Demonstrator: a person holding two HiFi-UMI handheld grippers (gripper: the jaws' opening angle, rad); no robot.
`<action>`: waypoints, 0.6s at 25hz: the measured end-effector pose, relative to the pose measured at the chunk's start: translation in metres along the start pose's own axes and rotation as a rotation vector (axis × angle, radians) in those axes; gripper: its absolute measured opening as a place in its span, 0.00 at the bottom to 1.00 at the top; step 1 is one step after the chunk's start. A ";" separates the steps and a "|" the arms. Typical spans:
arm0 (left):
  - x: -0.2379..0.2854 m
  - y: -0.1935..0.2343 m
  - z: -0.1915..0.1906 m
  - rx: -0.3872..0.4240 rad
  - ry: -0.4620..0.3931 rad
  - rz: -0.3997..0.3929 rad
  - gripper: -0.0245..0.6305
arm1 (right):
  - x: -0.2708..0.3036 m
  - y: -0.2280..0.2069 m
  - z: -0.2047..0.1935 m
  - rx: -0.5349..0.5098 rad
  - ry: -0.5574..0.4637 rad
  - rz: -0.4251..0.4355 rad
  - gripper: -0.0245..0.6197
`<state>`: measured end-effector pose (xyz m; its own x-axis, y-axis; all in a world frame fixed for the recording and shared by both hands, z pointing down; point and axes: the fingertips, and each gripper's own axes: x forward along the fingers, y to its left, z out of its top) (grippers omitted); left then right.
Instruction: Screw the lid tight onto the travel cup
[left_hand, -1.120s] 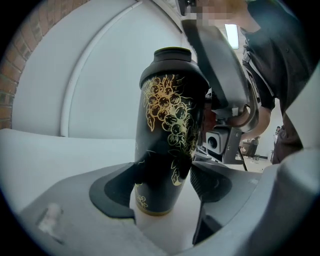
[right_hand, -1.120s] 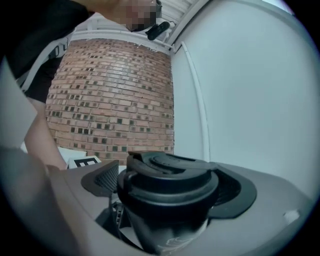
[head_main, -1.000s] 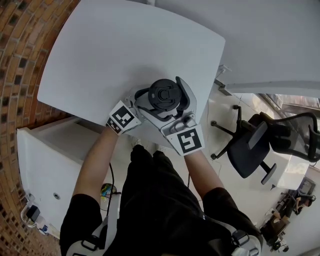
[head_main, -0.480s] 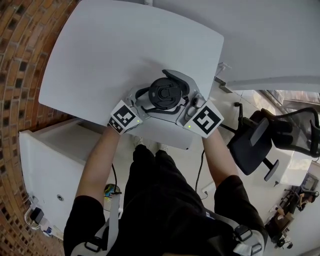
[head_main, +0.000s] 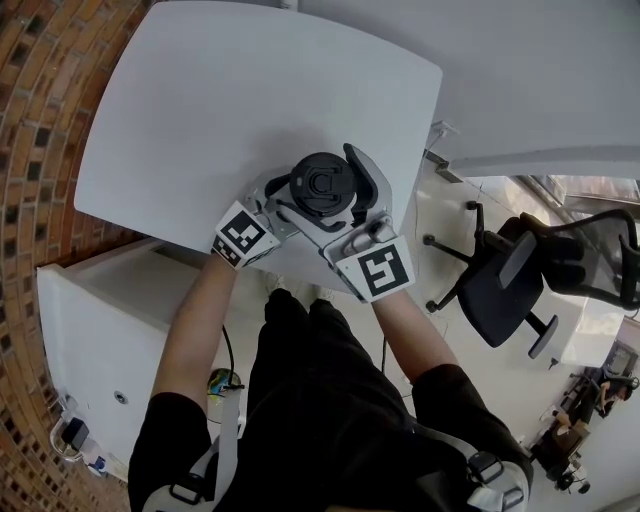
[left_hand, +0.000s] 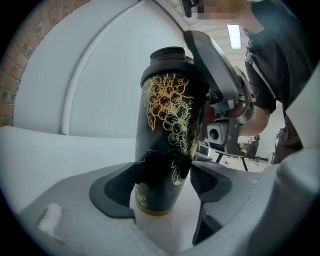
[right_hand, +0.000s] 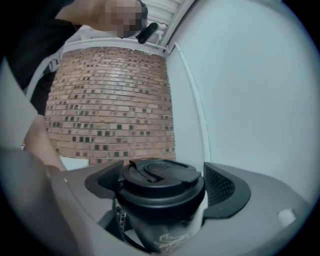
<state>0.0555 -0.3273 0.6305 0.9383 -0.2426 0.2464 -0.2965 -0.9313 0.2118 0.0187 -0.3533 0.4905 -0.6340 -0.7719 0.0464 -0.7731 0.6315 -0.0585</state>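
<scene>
While your left gripper (left_hand: 162, 189) is clamping the cup (left_hand: 167, 125) low on its body and pinning it upright on the table (head_main: 230, 90), your right gripper (right_hand: 165, 186) is sitting level around the lid (right_hand: 160, 180), which is resting on top of the cup, squarely between the jaws. Those jaws have just been closing, yet they are standing wide: one pad is looking close against the lid's rim and the other is showing a thin gap, so I am judging that you are not gripping it yet. You are taking a fresh hold for a tightening turn. The next move is calling for a firm squeeze on the rim, then a roll of the right gripper in the tightening direction, with the left clamp stopping the cup from spinning along
</scene>
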 end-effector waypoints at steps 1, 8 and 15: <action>0.000 0.001 -0.001 0.002 0.003 0.002 0.58 | -0.002 -0.001 -0.002 0.010 -0.001 -0.058 0.78; 0.001 -0.001 0.000 0.001 0.004 0.007 0.58 | -0.010 0.010 -0.016 -0.001 0.095 0.143 0.81; 0.001 0.001 0.002 -0.004 -0.002 0.016 0.58 | -0.001 0.018 -0.003 -0.074 0.115 0.430 0.84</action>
<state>0.0570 -0.3290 0.6291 0.9337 -0.2585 0.2476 -0.3125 -0.9261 0.2115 0.0056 -0.3409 0.4928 -0.8924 -0.4277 0.1441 -0.4354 0.8999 -0.0255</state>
